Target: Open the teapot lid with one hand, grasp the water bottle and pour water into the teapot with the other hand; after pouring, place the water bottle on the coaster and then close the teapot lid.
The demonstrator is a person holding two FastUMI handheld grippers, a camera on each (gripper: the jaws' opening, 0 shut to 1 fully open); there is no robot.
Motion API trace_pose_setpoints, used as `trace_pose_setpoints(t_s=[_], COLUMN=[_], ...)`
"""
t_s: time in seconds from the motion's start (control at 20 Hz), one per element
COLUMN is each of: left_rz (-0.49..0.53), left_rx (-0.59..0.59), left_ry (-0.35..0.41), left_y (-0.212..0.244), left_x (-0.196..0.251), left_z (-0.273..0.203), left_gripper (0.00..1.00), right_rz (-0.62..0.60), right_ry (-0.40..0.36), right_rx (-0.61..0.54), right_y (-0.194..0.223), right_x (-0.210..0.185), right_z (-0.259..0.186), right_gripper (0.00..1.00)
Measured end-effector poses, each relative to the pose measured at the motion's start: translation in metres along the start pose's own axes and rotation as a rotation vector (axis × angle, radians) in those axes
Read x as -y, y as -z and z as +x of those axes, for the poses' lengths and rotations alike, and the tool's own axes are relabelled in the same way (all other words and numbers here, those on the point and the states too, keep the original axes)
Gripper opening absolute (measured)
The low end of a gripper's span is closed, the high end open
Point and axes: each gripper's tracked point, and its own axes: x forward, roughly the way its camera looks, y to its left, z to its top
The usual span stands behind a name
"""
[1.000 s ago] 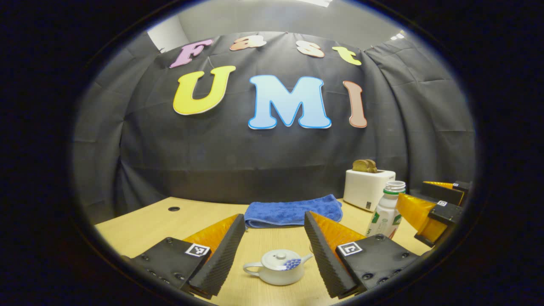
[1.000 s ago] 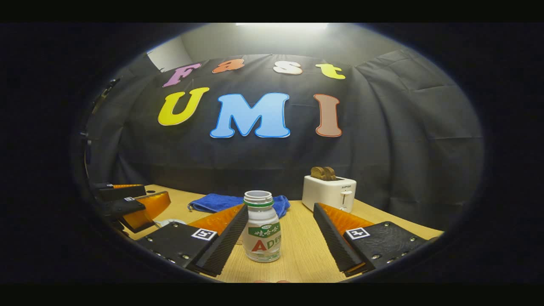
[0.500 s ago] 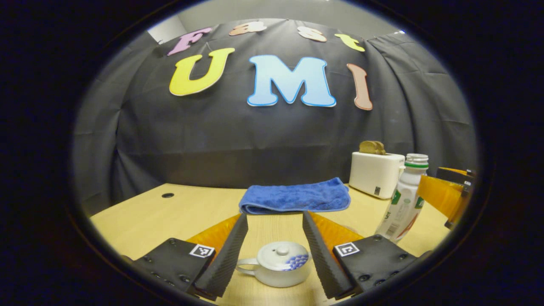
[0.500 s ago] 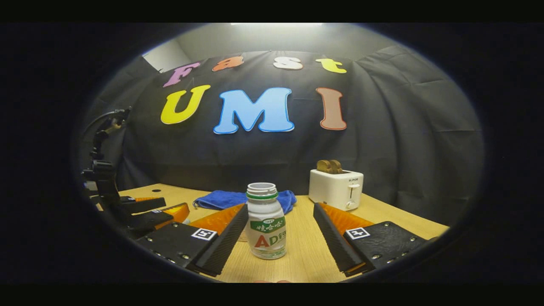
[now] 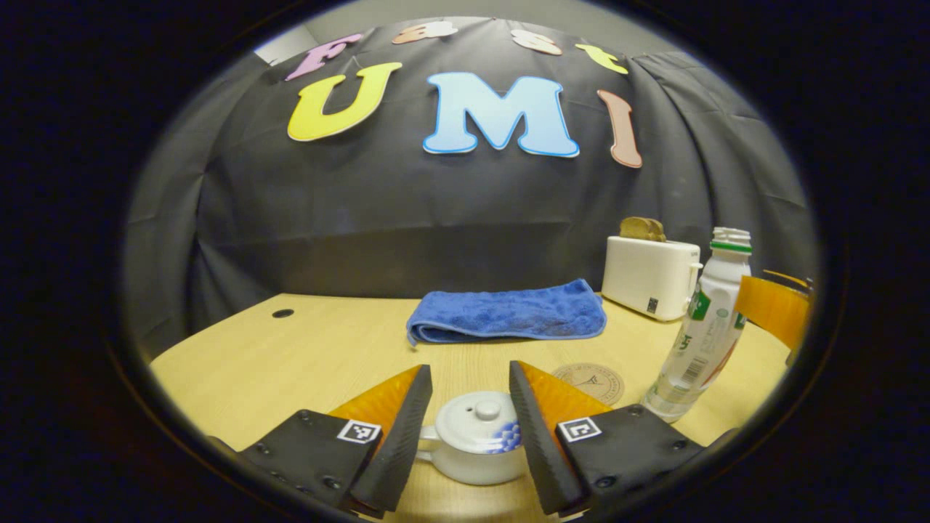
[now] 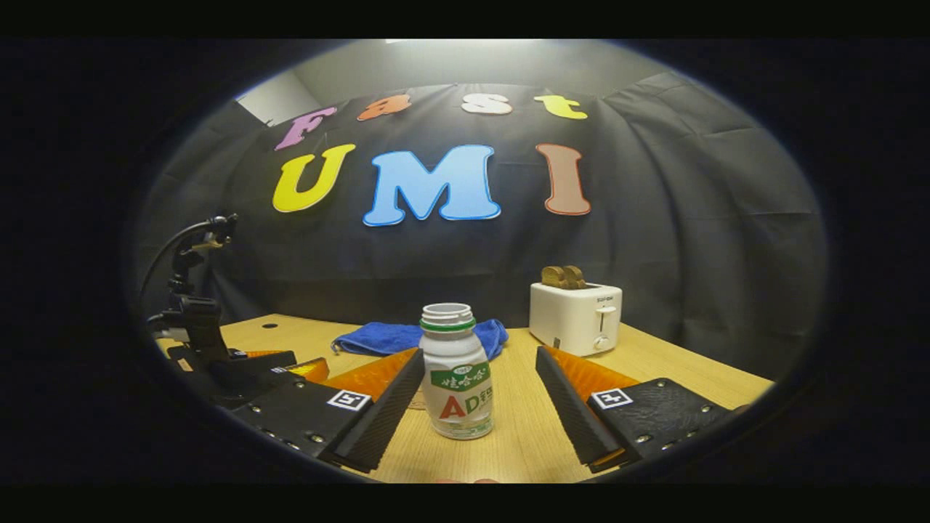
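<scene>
Teapot (image 5: pixel 476 447): white with a blue patch, lid (image 5: pixel 479 415) on, standing on the desk (image 5: pixel 290 356) in the left gripper view, between the left tongs' (image 5: pixel 468 436) fingers.
Left tongs: open, fingers either side of the teapot; contact cannot be told.
Coaster (image 5: pixel 590 381): round, flat on the desk just right of the teapot in the left gripper view, bare.
Water bottle (image 6: pixel 455 374): uncapped, upright between the right tongs' (image 6: pixel 479 407) fingers, nearer the left one.
Right tongs: open, wide of the bottle.
Far side: blue towel (image 5: pixel 508 314) folded; white toaster (image 6: pixel 575 317) with bread to its right.
Left edge, right gripper view: black stand (image 6: pixel 190 305) with a cable.
</scene>
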Motion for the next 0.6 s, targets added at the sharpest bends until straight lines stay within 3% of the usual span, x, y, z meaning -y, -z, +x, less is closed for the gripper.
trace_pose_setpoints(t_s=[0.2,0.3,0.4,0.6], left_rz=[-0.01,-0.003,0.009,-0.005], left_rx=[0.007,0.009,0.018,0.033], left_ry=[0.018,0.022,0.017,0.037], left_y=[0.0002,0.0002,-0.0021,-0.0084], left_x=[0.0044,0.0056,0.0042,0.007], left_z=[0.0006,0.0008,0.001,-0.0013], left_gripper=[0.76,0.67,0.65,0.31], right_rz=[-0.004,-0.004,-0.001,-0.004], right_ry=[-0.005,-0.005,-0.006,-0.009], right_rx=[-0.01,-0.015,-0.017,-0.024], right_y=[0.0036,0.0053,0.0067,0.0094], right_x=[-0.0013,-0.0015,-0.0017,-0.0029], right_z=[-0.0003,-0.0002,0.0006,0.0011], right_gripper=[0.94,0.94,0.95,0.95])
